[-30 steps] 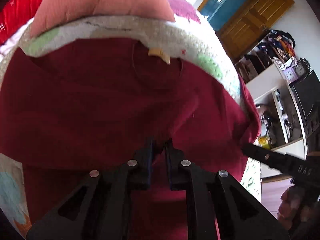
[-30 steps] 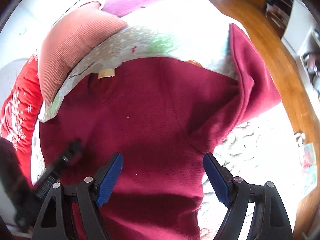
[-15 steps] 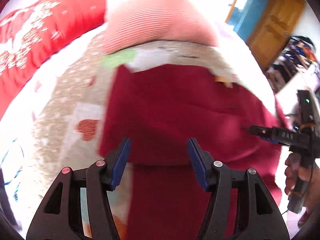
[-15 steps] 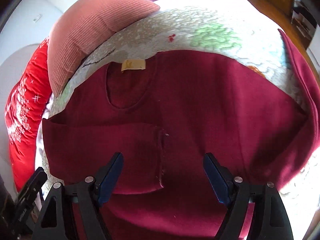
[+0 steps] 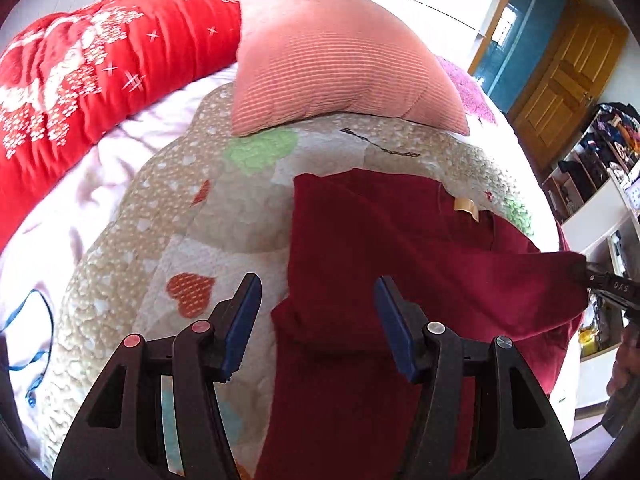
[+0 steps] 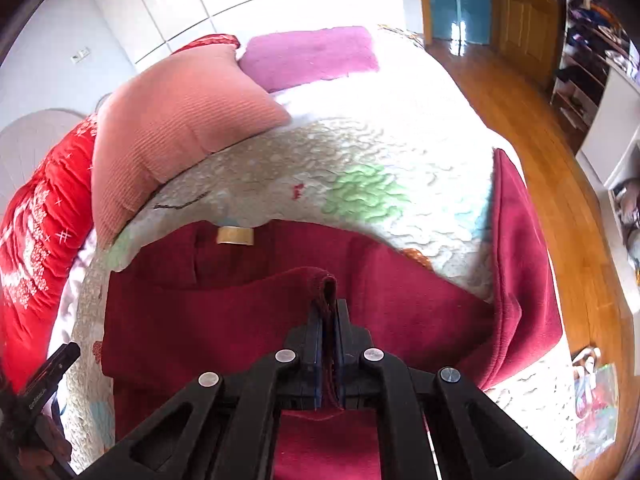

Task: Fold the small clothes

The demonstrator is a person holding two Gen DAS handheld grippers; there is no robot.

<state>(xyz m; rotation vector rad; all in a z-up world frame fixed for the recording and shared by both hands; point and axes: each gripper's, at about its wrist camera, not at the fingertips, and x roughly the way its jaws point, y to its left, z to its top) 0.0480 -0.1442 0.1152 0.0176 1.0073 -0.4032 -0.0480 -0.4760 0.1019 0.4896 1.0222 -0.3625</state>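
Half a second ago my right gripper (image 6: 329, 344) hung open above the dark red sweater (image 5: 400, 264); now its jaws are pinched on a fold of that fabric, lifted into a small peak just ahead of the fingertips. My left gripper (image 5: 318, 324) has stayed open, hovering over the garment's left edge with nothing between its blue pads (image 5: 244, 320).

I judge the folding to be partly done: the left sleeve already lies across the chest, while the right sleeve (image 6: 520, 264) trails off the bed's right side, unfolded. Bringing that side in and doubling the body up remain, I think. The sweater lies with its tan neck label (image 6: 235, 235) on the far side.

Under it is a quilted bedspread (image 5: 168, 224) with heart and green patches. Farther off rest a salmon ribbed cushion (image 5: 336, 64), a red patterned bolster (image 5: 92, 72) to the left and a purple blanket (image 6: 308, 56). Beyond the bed are wooden flooring (image 6: 532, 128), a wooden door (image 5: 560, 88) and cluttered shelves (image 5: 600, 152) at the far right.
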